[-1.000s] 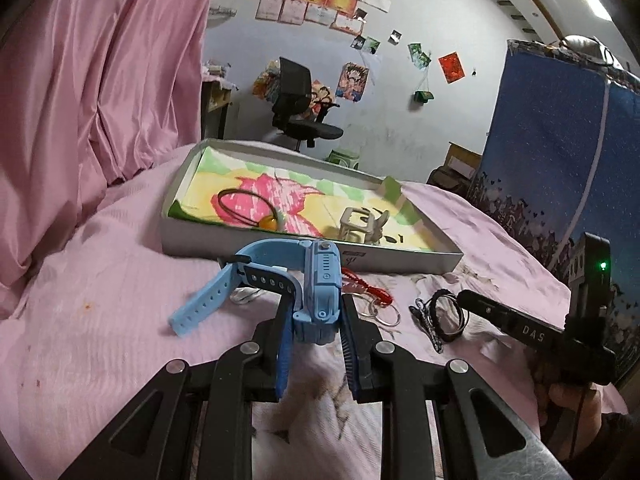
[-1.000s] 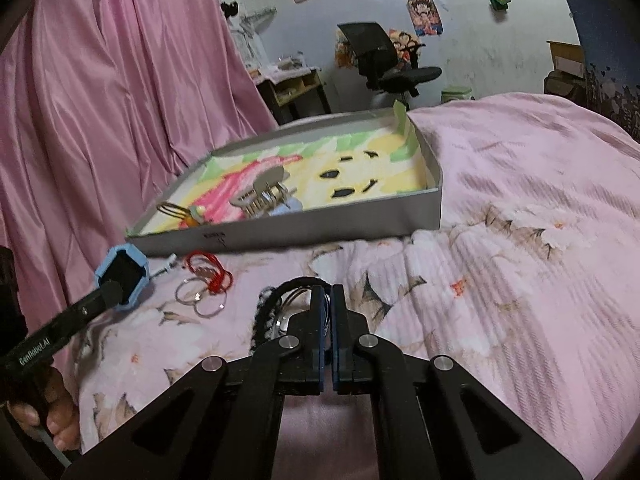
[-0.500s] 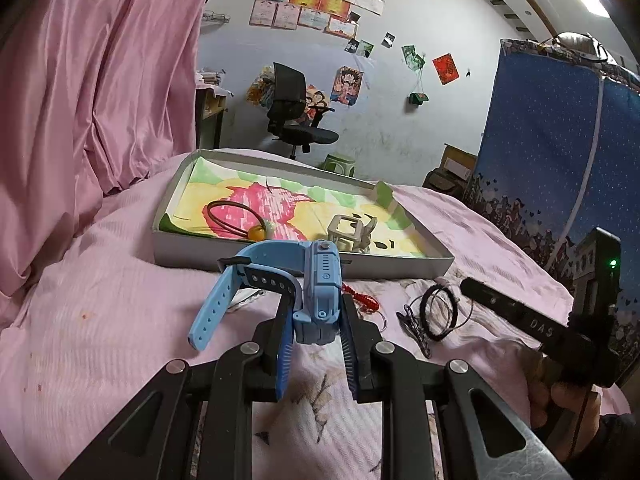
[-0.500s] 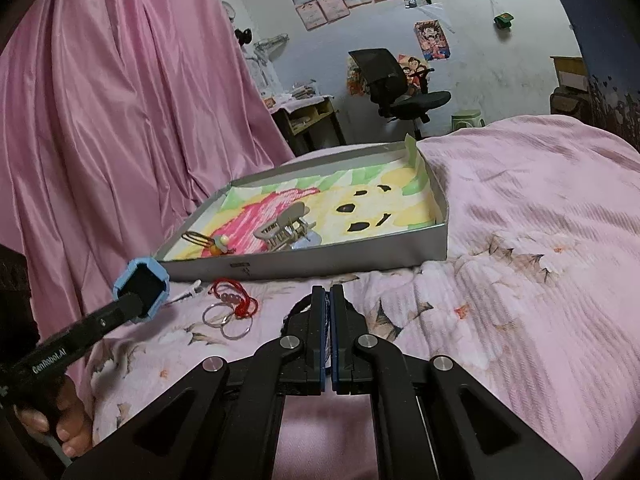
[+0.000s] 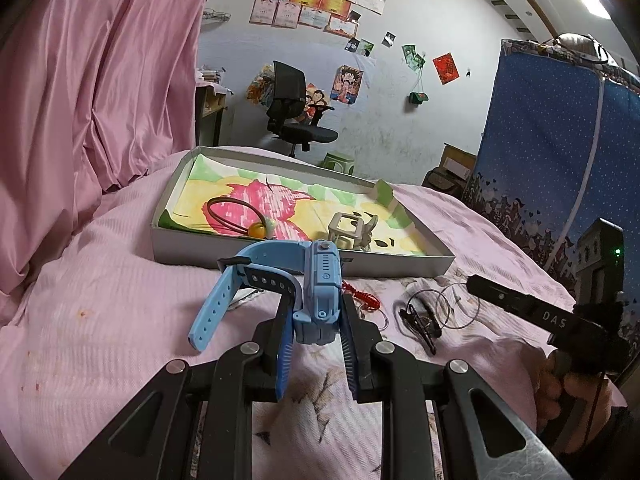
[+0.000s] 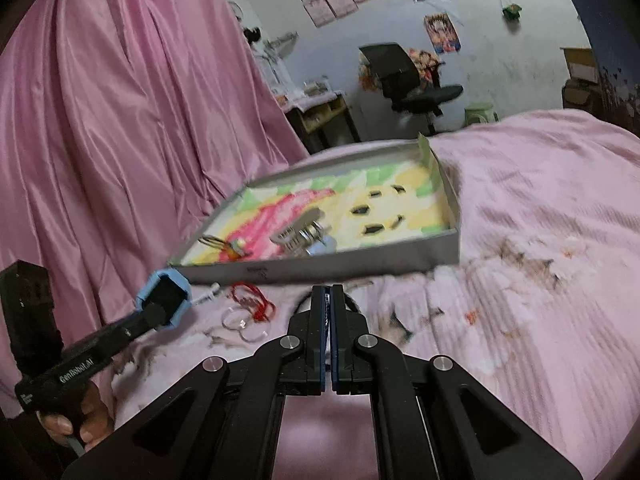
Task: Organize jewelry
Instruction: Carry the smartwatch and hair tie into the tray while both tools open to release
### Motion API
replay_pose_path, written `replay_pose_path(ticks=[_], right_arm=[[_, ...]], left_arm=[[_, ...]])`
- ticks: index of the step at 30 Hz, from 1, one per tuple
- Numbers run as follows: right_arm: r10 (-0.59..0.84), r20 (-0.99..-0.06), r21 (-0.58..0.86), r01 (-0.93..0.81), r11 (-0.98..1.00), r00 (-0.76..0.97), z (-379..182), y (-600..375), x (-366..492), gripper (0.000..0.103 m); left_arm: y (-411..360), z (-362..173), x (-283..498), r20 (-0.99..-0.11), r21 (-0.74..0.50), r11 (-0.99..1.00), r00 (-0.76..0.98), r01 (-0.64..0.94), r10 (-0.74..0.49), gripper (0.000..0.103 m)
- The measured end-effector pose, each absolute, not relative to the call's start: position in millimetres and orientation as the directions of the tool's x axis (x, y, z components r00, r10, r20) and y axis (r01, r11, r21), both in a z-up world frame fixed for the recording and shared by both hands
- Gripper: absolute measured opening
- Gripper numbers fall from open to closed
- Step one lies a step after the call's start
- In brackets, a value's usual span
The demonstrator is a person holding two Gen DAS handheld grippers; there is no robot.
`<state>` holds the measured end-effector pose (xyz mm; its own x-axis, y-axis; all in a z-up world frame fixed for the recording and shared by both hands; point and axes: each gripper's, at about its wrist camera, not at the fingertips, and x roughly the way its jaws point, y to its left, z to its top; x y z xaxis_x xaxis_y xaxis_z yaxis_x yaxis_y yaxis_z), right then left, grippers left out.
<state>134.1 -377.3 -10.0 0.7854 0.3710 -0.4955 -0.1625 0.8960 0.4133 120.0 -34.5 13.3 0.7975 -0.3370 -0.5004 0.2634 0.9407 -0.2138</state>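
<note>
Right gripper (image 5: 476, 284) arm: "DAS". Left gripper (image 6: 162, 304) handle: "GenRobot.AI".

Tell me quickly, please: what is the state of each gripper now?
Left gripper: closed on the blue watch.
Right gripper: closed on something thin and dark; what it is cannot be told.

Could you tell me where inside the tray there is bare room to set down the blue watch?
The left gripper holds the blue watch. In the tray, the far stretch along the back wall is bare, as is the gap between the hair tie and the claw clip. The near right end is crowded with small dark pieces.
</note>
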Motion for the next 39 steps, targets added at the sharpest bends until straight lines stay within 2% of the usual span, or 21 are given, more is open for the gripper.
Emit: replay_pose_path(ticks=[15, 20, 24, 30, 39], right_arm=[[0.336, -0.389, 0.335, -0.207, 0.919, 0.858, 46.5, -379.4, 126.5, 0.002], [0.337, -0.366, 0.317, -0.224, 0.922, 0.868, 61.0, -376.0, 146.8, 0.002], [0.325, -0.357, 0.279, -0.232, 0.932, 0.876, 71.2, -369.1, 175.9, 0.002], [0.321, -0.413, 0.289, -0.211, 0.934, 0.852, 55.4, -359.2, 216.1, 0.002], [0.326, -0.570, 0.347, -0.138, 0.927, 0.754, 0.9, -363.3, 238.2, 0.002]], left_arm=[[-40.8, 38.0, 136.3, -0.458, -0.231, 0.932, 0.814, 0.280, -0.358, 0.021], [-43.3, 43.5, 166.3, -0.476, -0.253, 0.927, 0.798, 0.277, -0.369, 0.021], [-48.7, 42.3, 200.6, -0.523, -0.258, 0.929, 0.770, 0.265, -0.365, 0.021], [-53.8, 29.2, 241.5, -0.621, -0.264, 0.942, 0.710, 0.207, -0.330, 0.021], [-73.8, 11.4, 253.9, -0.720, -0.164, 0.961, 0.639, 0.222, -0.271, 0.021]])
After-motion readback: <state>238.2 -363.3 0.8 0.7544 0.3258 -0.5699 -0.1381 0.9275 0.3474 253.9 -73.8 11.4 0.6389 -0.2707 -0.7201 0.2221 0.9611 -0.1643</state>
